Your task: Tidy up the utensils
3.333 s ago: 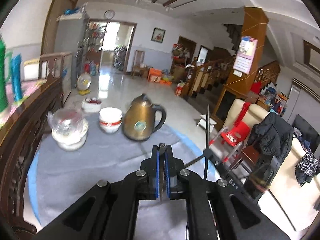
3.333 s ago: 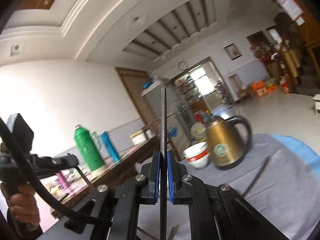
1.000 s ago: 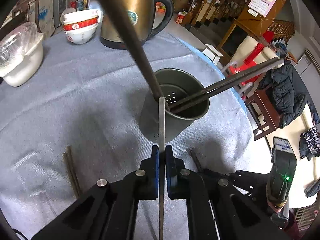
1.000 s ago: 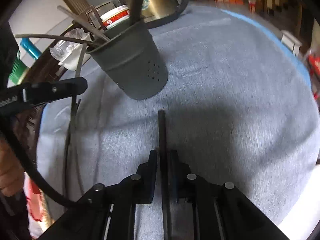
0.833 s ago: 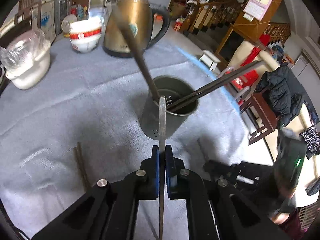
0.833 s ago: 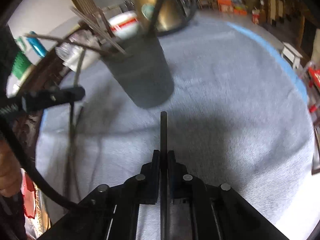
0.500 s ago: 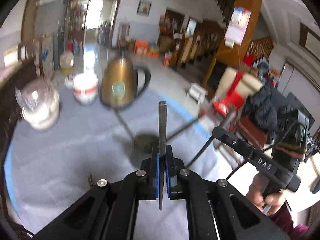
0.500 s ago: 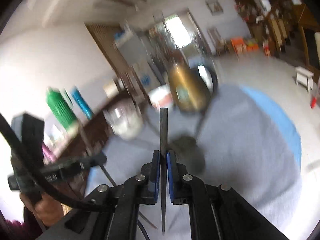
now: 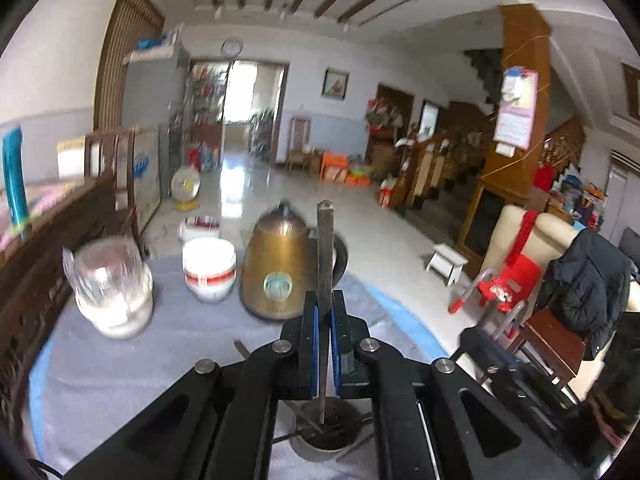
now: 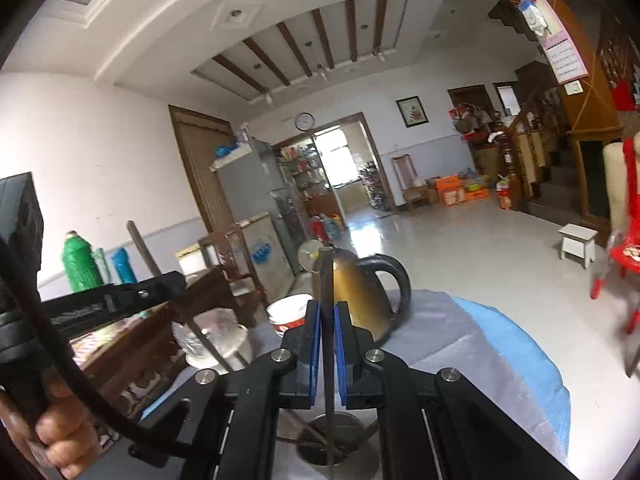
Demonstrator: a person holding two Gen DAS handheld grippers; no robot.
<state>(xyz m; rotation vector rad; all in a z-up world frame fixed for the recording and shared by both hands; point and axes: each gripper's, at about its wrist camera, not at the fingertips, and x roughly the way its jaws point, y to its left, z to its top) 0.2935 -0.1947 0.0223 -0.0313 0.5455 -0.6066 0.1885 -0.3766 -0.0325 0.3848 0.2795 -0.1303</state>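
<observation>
The table [image 9: 120, 368], covered in grey cloth, is carrying a brass kettle [image 9: 276, 272], a stack of bowls [image 9: 209, 268] and a bagged tub [image 9: 114, 292] at its far side, with the utensil cup [image 9: 328, 428] sitting nearest, directly under both tools. The left claw [image 9: 323, 328] is pinching one chopstick [image 9: 325, 248] upright, its lower tip hanging over the cup's mouth, where other chopsticks are already leaning. The right claw [image 10: 328, 344] is likewise clamping a chopstick [image 10: 327, 280] on end, with its tip reaching down towards the same cup [image 10: 332, 436]. A hand [image 10: 60, 428] is gripping the left tool's handle at the edge of the right view. Both sticks are looking close to ready for dropping, but each is gripped narrowly near mid-length, so it could swing. Released off-centre, a tip could be striking the rim and skidding onto the cloth. Two sticks entering together could also be jamming against those inside or tipping the light cup.
</observation>
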